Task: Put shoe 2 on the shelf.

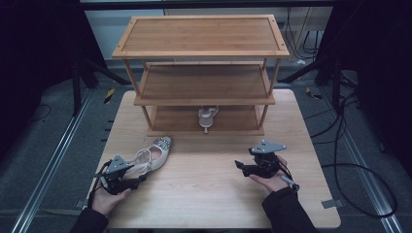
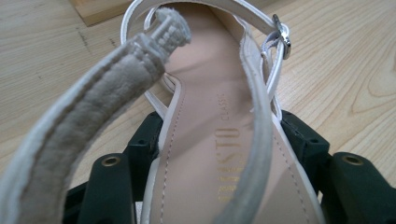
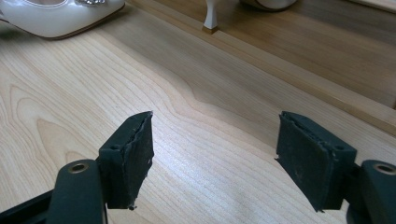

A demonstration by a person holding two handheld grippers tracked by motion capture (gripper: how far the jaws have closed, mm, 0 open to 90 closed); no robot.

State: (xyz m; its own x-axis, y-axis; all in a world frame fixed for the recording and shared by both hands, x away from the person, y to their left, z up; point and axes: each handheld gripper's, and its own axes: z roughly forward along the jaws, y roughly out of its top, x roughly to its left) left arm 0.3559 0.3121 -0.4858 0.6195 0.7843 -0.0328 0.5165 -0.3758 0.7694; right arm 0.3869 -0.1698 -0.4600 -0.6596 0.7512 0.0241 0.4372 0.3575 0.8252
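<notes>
The shelf rack point(image 1: 201, 53) stands at the 12 o'clock edge of the bench point(image 1: 214, 194). One shoe point(image 1: 208, 116) sits on its bottom shelf. A second shoe point(image 1: 153, 155) lies on the bench at 9 o'clock, heel end between the left tongs point(image 1: 138, 179). The right tongs point(image 1: 241, 167) are at 3 o'clock.

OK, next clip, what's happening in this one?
A person works two handheld grippers at a table with a wooden shoe rack. The left gripper has its jaws around the heel end of a pale sandal lying on the table. The right gripper is open and empty. A matching shoe sits on the bottom shelf.
</notes>
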